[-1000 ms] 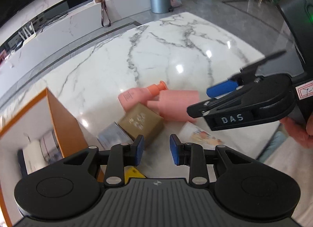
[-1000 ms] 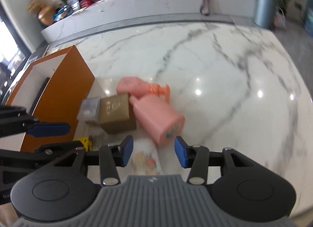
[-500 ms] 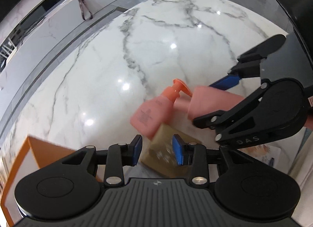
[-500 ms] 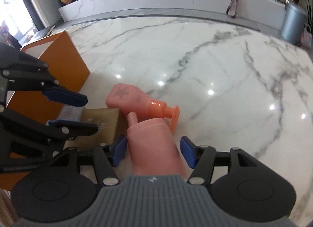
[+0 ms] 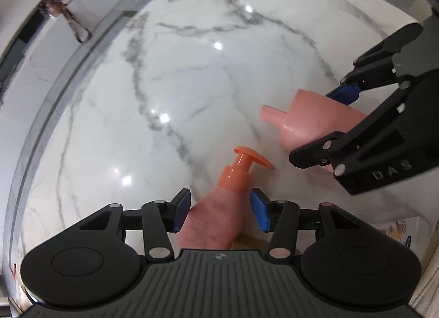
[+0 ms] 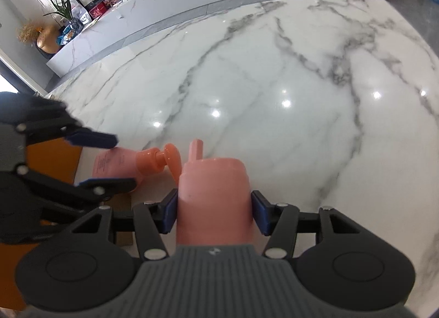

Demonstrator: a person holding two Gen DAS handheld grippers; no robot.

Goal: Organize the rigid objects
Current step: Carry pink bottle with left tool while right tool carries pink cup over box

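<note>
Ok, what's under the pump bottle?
The pump bottle lies partly over a brown box, its orange pump above the marble table. The left gripper covers the rest.

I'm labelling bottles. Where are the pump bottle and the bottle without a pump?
pump bottle (image 5: 238, 174), left wrist view, orange collar.
bottle without a pump (image 6: 214, 194), right wrist view, pink body.

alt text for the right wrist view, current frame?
The right gripper has its blue pads against both sides of a pink bottle, spout pointing away over a white marble table. To its left, the left gripper brackets a smaller pink pump bottle with an orange pump, lying beside an orange box.
</note>
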